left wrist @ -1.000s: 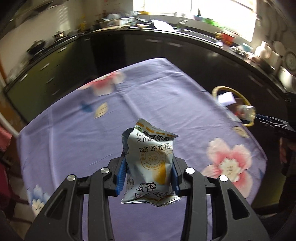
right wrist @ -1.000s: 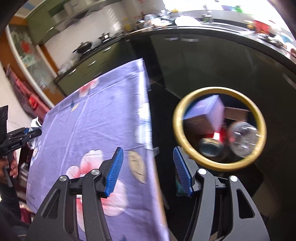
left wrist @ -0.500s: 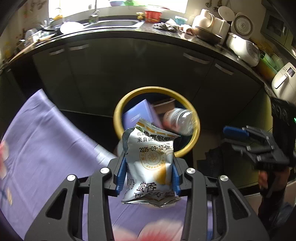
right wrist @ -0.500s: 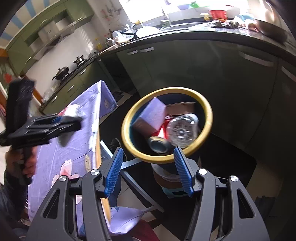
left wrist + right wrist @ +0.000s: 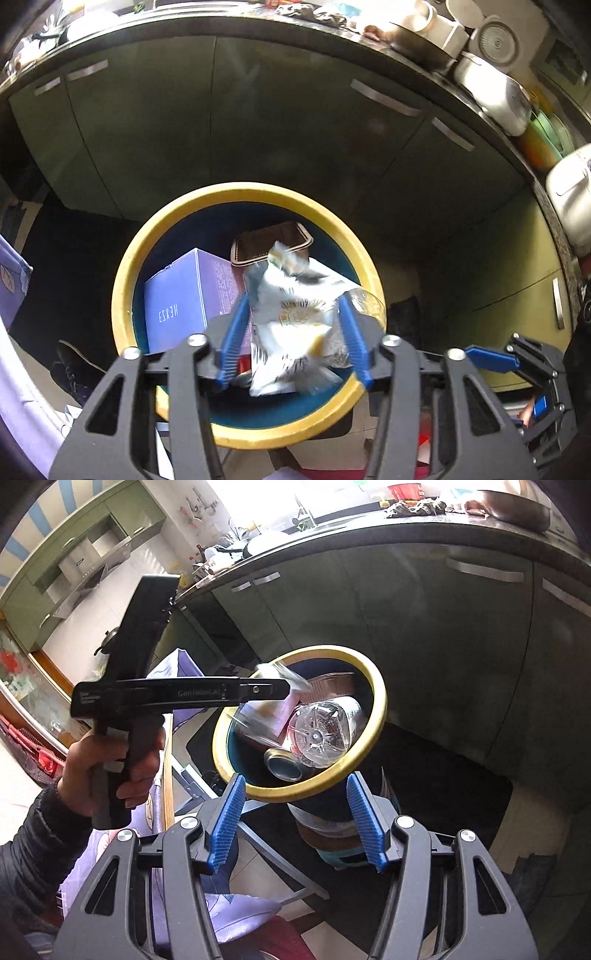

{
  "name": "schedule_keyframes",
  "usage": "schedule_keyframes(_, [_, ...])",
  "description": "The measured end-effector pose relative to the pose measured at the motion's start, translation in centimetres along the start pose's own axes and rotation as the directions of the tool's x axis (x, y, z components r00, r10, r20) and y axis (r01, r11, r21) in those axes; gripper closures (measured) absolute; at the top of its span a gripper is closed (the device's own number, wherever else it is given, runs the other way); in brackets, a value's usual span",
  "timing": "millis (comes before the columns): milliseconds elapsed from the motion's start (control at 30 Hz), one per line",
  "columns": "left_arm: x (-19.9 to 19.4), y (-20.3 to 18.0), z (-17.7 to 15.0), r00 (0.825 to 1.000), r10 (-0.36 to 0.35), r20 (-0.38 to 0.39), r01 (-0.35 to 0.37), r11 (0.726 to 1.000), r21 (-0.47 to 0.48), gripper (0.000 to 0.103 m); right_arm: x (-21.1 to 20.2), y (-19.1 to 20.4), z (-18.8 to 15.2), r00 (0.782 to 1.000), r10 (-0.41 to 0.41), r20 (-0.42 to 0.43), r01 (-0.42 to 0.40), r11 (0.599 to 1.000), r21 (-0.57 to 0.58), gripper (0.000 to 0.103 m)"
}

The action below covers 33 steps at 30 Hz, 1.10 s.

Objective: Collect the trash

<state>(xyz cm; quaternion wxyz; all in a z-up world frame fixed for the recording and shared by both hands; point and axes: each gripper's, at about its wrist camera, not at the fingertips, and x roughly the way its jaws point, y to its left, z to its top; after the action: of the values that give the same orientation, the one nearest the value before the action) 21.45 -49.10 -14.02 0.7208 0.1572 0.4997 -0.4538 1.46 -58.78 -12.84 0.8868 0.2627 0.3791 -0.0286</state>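
A white snack packet (image 5: 295, 321), blurred with motion, hangs loose between the blue pads (image 5: 231, 339) of my left gripper (image 5: 291, 332), whose jaws are opening right above the yellow-rimmed trash bin (image 5: 125, 295). In the right wrist view a hand holds that left gripper (image 5: 280, 688) level over the bin rim (image 5: 380, 709), with the packet (image 5: 273, 675) blurred at its tip. My right gripper (image 5: 295, 823) stands open and holds nothing, just in front of the bin. Its fingers (image 5: 495, 360) show at the right in the left wrist view.
The bin holds a purple box (image 5: 177, 306), a brown tray (image 5: 269, 243), a clear plastic bottle (image 5: 321, 734) and a can (image 5: 282, 766). Dark green kitchen cabinets (image 5: 258, 129) stand behind it. The purple flowered tablecloth (image 5: 177, 672) hangs at the left.
My left gripper swung from over the table to above the bin, its jaws widened and the packet came loose. My right gripper turned toward the bin and came closer.
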Motion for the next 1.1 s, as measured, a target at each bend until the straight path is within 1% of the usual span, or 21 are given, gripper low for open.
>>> schedule_keyframes(33, [0.0,0.1,-0.1,1.000,0.006,0.001,-0.006,1.000,-0.008,0.046,0.0,0.0,0.0,1.000,0.000,0.001,0.000,1.000,0.002,0.045])
schedule_keyframes(67, [-0.1,0.2,-0.1,1.000,0.008,0.003,-0.008,1.000,-0.012,0.041,0.0,-0.1,0.0,1.000,0.000,0.002,0.000,1.000,0.003,0.044])
schedule_keyframes(100, [-0.3,0.3,-0.1,1.000,0.012,0.008,-0.012,1.000,-0.014,0.039,-0.1,-0.2,0.0,1.000,0.001,0.004,-0.001,1.000,0.004,0.044])
schedule_keyframes(167, [-0.6,0.5,-0.1,1.000,0.019,0.014,-0.019,1.000,-0.017,0.039,0.0,-0.1,0.0,1.000,0.004,0.006,-0.004,1.000,0.004,0.043])
schedule_keyframes(233, [-1.2,0.6,-0.3,1.000,0.010,0.020,-0.010,1.000,-0.019,0.039,-0.1,0.1,-0.2,1.000,0.012,0.006,-0.012,1.000,0.003,0.043])
schedule_keyframes(333, [-3.2,0.6,-1.0,0.999,0.021,0.049,-0.021,1.000,-0.004,0.039,0.0,0.4,-0.3,1.000,0.019,0.004,-0.019,1.000,-0.002,0.043])
schedule_keyframes(400, [-5.4,0.7,-2.3,0.995,0.041,0.086,-0.041,0.999,-0.003,0.033,-0.1,0.9,-0.4,1.000,0.024,-0.001,-0.024,1.000,-0.010,0.043])
schedule_keyframes(467, [-7.8,1.3,-3.5,0.989,0.074,0.129,-0.073,0.997,-0.013,0.017,-0.1,1.4,-0.5,1.000,0.031,-0.005,-0.031,0.999,-0.022,0.042])
schedule_keyframes(500, [-9.6,1.6,-4.8,0.981,0.106,0.165,-0.102,0.994,-0.030,0.012,-0.1,1.8,-0.6,0.999,0.037,-0.008,-0.037,0.999,-0.031,0.041])
schedule_keyframes(567, [-12.5,2.2,-6.7,0.965,0.146,0.218,-0.137,0.989,-0.056,0.010,-0.1,2.7,-0.7,0.999,0.047,-0.018,-0.048,0.997,-0.057,0.039])
schedule_keyframes(667, [-17.4,3.5,-10.6,0.925,0.246,0.288,-0.216,0.967,-0.131,0.007,0.1,5.0,-1.1,0.997,0.071,-0.036,-0.075,0.990,-0.115,0.036])
schedule_keyframes(733, [-20.9,4.6,-13.7,0.889,0.319,0.328,-0.266,0.944,-0.196,0.007,0.3,6.6,-1.4,0.995,0.084,-0.048,-0.091,0.983,-0.157,0.032])
schedule_keyframes(800, [-23.9,5.4,-16.7,0.847,0.397,0.354,-0.316,0.911,-0.265,0.007,0.5,8.3,-1.7,0.994,0.091,-0.055,-0.100,0.976,-0.194,0.028])
schedule_keyframes(833, [-25.7,5.9,-18.4,0.822,0.436,0.367,-0.337,0.891,-0.305,0.007,0.5,9.1,-1.8,0.994,0.095,-0.056,-0.105,0.972,-0.212,0.028])
schedule_keyframes(900, [-28.5,6.7,-21.4,0.773,0.506,0.382,-0.368,0.849,-0.380,0.007,0.4,11.2,-2.4,0.993,0.104,-0.051,-0.114,0.960,-0.256,0.023])
schedule_keyframes(933, [-30.0,7.0,-23.2,0.744,0.547,0.385,-0.383,0.820,-0.425,0.007,0.3,11.8,-2.6,0.993,0.107,-0.048,-0.116,0.956,-0.269,0.021])
schedule_keyframes(967, [-31.2,7.0,-24.7,0.721,0.579,0.381,-0.398,0.795,-0.457,0.007,0.1,12.7,-2.9,0.993,0.107,-0.039,-0.114,0.950,-0.290,0.019])
schedule_keyframes(1000, [-32.3,7.1,-26.2,0.694,0.617,0.371,-0.417,0.764,-0.492,0.007,-0.2,13.8,-3.2,0.994,0.105,-0.027,-0.108,0.943,-0.316,0.017])
schedule_keyframes(1033, [-33.4,7.0,-27.7,0.672,0.648,0.359,-0.432,0.736,-0.520,0.007,-0.3,14.6,-3.5,0.995,0.103,-0.018,-0.103,0.938,-0.332,0.015])
schedule_keyframes(1067, [-34.2,7.1,-28.9,0.652,0.671,0.352,-0.441,0.714,-0.544,0.007,-0.7,15.5,-3.8,0.995,0.102,-0.005,-0.097,0.930,-0.353,0.011])
schedule_keyframes(1100, [-35.3,7.0,-30.6,0.622,0.702,0.346,-0.448,0.682,-0.578,0.007,-1.2,16.5,-4.2,0.995,0.100,0.007,-0.090,0.923,-0.373,0.008])
